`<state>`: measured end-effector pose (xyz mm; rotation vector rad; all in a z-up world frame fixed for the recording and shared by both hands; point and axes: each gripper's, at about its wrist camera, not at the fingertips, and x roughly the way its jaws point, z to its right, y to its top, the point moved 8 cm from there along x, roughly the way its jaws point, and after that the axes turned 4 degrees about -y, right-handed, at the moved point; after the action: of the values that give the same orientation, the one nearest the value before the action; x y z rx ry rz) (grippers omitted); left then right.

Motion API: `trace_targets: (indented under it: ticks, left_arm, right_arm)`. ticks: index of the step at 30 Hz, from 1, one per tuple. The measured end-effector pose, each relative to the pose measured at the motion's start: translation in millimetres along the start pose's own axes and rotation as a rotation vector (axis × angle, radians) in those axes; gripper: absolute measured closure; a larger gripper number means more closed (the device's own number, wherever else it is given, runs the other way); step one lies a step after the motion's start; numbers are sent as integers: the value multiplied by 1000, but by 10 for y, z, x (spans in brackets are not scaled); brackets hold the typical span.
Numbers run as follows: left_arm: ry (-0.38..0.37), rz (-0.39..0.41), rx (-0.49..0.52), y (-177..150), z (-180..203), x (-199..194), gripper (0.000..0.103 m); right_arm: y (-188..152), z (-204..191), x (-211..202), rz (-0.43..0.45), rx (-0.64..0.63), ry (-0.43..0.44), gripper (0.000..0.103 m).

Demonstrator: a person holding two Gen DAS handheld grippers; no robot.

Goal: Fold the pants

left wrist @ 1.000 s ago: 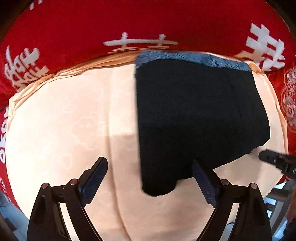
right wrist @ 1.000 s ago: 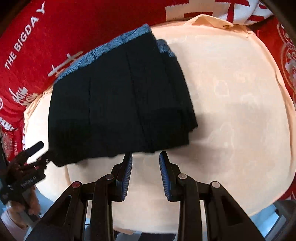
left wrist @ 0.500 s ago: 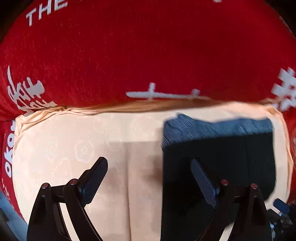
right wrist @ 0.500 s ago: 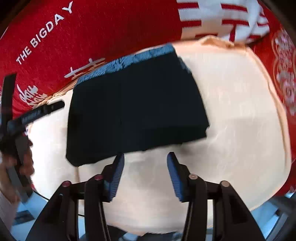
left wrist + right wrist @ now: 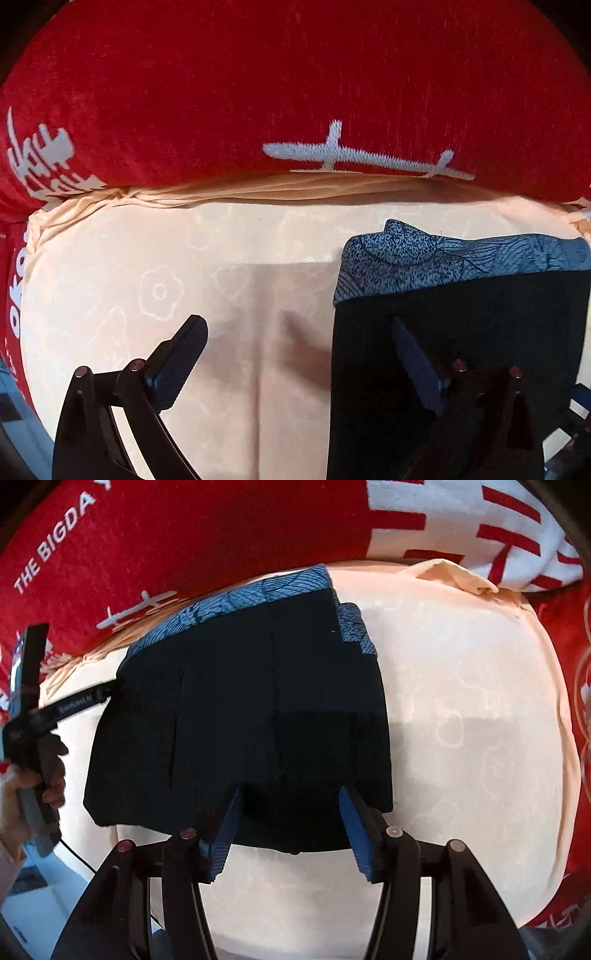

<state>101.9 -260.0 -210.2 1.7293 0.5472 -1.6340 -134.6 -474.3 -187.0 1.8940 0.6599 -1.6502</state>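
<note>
Folded black pants with a blue patterned waistband [image 5: 240, 716] lie on a peach cloth-covered surface [image 5: 461, 709] bordered by red lettered fabric [image 5: 258, 92]. Left gripper [image 5: 299, 354]: jaws opening, straddling the pants' left edge. Right gripper [image 5: 288, 823]: jaws opening over the near hem, nothing clamped.

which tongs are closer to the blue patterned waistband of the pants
Left. The left tongs, opening, straddle the pants' side edge just below the blue waistband. The right tongs, also opening, sit at the opposite folded edge, far from it.
</note>
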Motion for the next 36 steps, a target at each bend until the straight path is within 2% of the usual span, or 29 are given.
trace_targets:
  ticks: [5, 12, 16, 21, 24, 29, 32, 36]
  left_arm:
    - [14, -18, 19, -110, -34, -151, 3]
    - [-35, -51, -9, -303, -6, -322, 3]
    - [-56, -62, -16, -357, 143, -378, 1]
    - [-61, -95, -15, -425, 281, -380, 1]
    - [-66, -111, -17, -452, 329, -361, 1]
    - [-76, -132, -19, -468, 393, -332, 1]
    - [-115, -148, -21, -509, 487, -354, 1]
    - [-213, -167, -41, -495, 478, -331, 1]
  right_arm:
    - [9, 18, -22, -13, -5, 23, 44]
    - [-77, 170, -134, -29, 54, 65, 43]
    - [-88, 220, -152, -41, 52, 73, 37]
    - [-75, 248, -146, -49, 40, 91, 36]
    - [-52, 273, -128, -52, 41, 104, 30]
    - [4, 371, -130, -43, 55, 128, 24]
    - [33, 429, -136, -30, 69, 159, 23]
    - [94, 484, -125, 1, 70, 220, 14]
